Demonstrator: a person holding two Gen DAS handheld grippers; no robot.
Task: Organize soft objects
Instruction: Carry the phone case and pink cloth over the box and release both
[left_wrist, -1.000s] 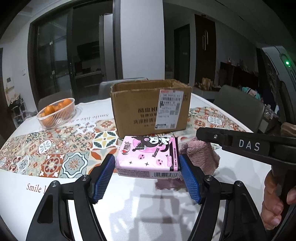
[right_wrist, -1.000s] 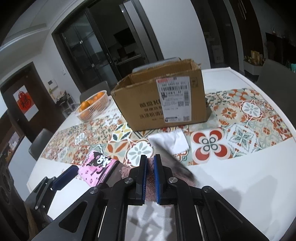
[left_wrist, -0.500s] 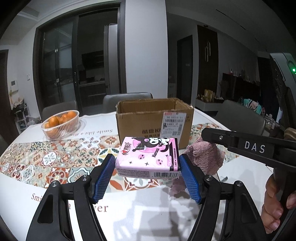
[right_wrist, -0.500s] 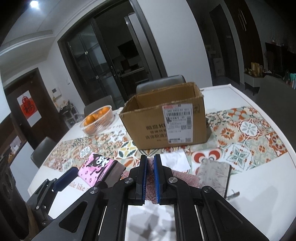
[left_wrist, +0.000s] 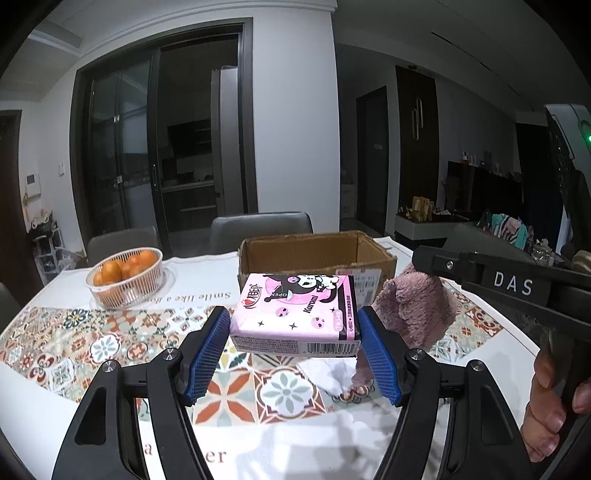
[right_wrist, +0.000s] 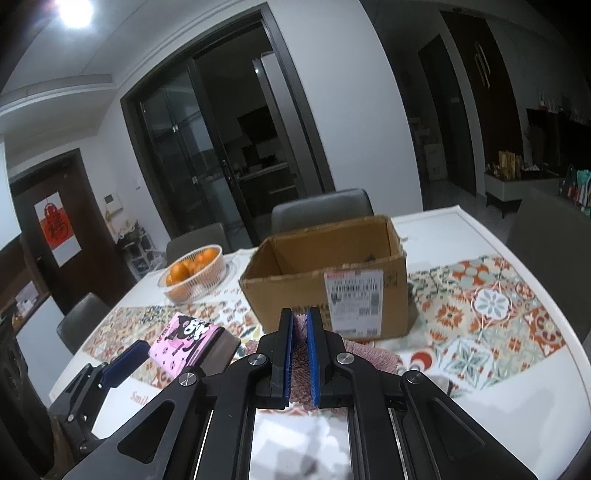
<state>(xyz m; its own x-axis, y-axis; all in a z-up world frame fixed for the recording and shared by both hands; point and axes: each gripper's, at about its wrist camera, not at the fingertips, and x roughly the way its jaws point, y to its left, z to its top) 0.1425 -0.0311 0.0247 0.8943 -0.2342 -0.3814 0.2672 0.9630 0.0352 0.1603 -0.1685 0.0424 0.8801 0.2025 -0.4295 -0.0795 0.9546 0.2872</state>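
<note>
Left gripper (left_wrist: 293, 332) fingers are clamping the pink tissue pack (left_wrist: 295, 314) across its long axis, off the surface. Right gripper (right_wrist: 300, 354) fingers are pinching the mauve plush cloth (left_wrist: 415, 310). Cardboard box (right_wrist: 328, 280) is sitting straight ahead, opening up; left hand looks nearer.

Pink tissue pack (left_wrist: 295, 310), mauve plush (left_wrist: 417, 310)
</note>
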